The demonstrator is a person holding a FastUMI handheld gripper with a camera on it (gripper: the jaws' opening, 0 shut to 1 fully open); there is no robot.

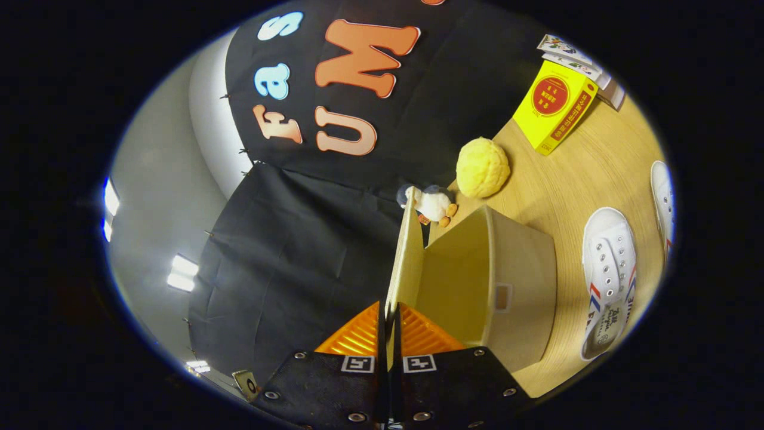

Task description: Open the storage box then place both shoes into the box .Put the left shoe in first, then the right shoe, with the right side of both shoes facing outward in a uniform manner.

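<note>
I go from left to right. My gripper is pinched tight on the thin edge of the lid, with one finger pressing on each side of it. The lid is swung up and stands on its edge, so the storage box is open. I can see into it, and the part I can see has no shoe in it. Beyond the box sit a small stuffed toy and a bumpy yellow ball, close to the black cloth wall. Farther off on the worktop stands a yellow carton. Just beside the box lies one white shoe with red and blue stripes. The other white shoe lies a bit past it, and I only see part of it. So I think the opening step is nearly done. Both shoes are not in yet. The left shoe goes first, then the right one.
</note>
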